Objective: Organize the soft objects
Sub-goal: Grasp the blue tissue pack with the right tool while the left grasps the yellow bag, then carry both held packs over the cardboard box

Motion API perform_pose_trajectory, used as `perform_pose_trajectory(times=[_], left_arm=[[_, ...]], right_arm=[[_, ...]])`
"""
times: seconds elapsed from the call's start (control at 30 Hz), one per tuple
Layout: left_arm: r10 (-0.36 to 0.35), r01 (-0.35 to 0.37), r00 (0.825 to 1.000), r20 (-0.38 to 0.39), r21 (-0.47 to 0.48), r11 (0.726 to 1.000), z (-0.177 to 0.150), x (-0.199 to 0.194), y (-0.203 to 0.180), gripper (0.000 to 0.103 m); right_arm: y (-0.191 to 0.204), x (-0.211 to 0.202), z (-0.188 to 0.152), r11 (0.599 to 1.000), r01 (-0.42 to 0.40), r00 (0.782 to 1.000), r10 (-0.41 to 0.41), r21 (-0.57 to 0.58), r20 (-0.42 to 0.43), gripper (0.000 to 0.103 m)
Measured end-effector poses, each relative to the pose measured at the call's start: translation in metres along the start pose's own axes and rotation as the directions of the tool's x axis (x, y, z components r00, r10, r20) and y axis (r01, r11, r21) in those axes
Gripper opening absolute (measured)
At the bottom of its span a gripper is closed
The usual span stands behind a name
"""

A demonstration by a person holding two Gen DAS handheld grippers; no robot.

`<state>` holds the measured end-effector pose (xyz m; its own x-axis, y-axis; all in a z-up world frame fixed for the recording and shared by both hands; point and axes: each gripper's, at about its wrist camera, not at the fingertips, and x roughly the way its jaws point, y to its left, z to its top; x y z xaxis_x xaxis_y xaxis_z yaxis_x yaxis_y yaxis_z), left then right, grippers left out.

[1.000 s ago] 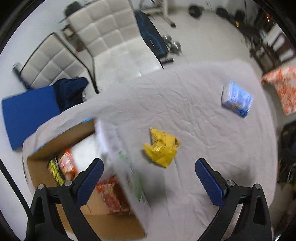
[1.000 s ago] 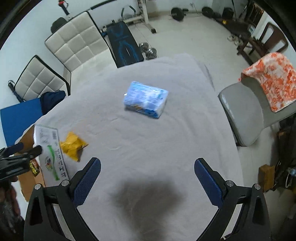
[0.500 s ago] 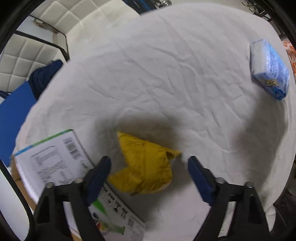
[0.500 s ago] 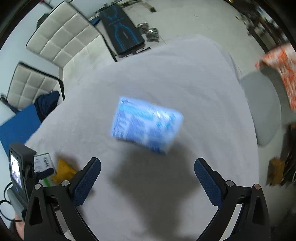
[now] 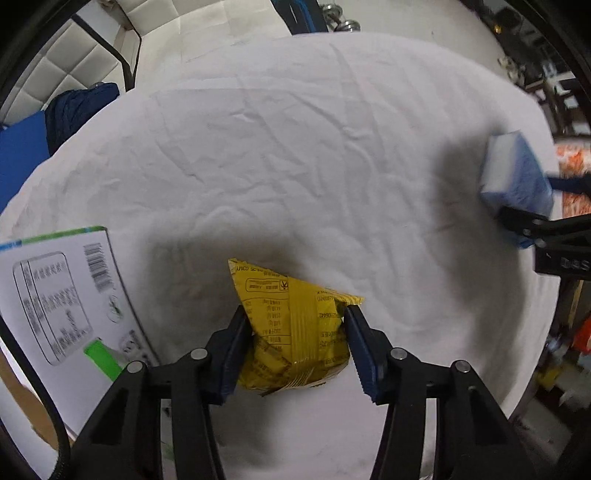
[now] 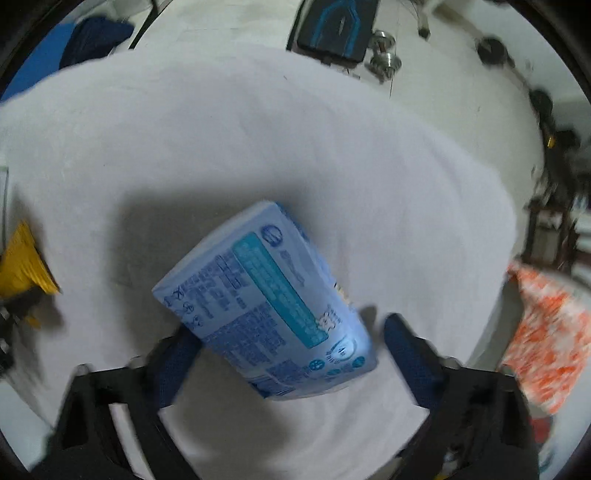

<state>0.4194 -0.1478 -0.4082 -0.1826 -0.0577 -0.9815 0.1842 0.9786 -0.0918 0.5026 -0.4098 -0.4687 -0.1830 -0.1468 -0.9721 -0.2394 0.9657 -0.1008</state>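
Observation:
A crumpled yellow snack bag (image 5: 280, 295) lies on the white-clothed table (image 5: 295, 147). My left gripper (image 5: 293, 321) points down on it, its jaws closing, and both blue pads press the bag's sides. A blue soft pack (image 6: 266, 288) with printed text lies slantwise on the cloth. My right gripper (image 6: 290, 332) straddles it with its jaws closing. The left finger is at the pack's edge, and a gap shows beside the right finger. The left wrist view shows the same blue pack (image 5: 513, 173) at the far right. The yellow bag (image 6: 22, 266) shows at the left edge of the right wrist view.
A cardboard box with a white printed flap (image 5: 55, 295) stands just left of the yellow bag. White padded chairs (image 5: 55, 74) and a dark blue garment (image 5: 77, 110) are behind the table. An orange-patterned cloth (image 6: 546, 332) lies on a chair to the right, and a weight bench (image 6: 340, 26) stands on the floor.
My left gripper dropped onto the yellow bag and closed on it. My right gripper came down over the blue pack, rolled, and its jaws narrowed around it.

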Motion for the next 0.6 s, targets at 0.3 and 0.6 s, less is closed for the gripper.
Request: perform_pose_trajectory(times=[0.3, 0.6], left_arm=[[-0.129, 0.139, 0.987, 0.095, -0.109, 0.984, -0.021, 0.000, -0.022, 0.049], [-0.110, 0.113, 0.992, 0.057, -0.050, 0.992, -0.031, 0.028, -0.054, 0.052]], right_arm=[[-0.035, 0.014, -0.042, 0.874, -0.275, 0.945, 0.322, 0.400, -0.053, 0.070], [-0.024, 0.010, -0.041, 0.922, -0.217, 0.972, 0.233, 0.321, -0.012, 0.097]])
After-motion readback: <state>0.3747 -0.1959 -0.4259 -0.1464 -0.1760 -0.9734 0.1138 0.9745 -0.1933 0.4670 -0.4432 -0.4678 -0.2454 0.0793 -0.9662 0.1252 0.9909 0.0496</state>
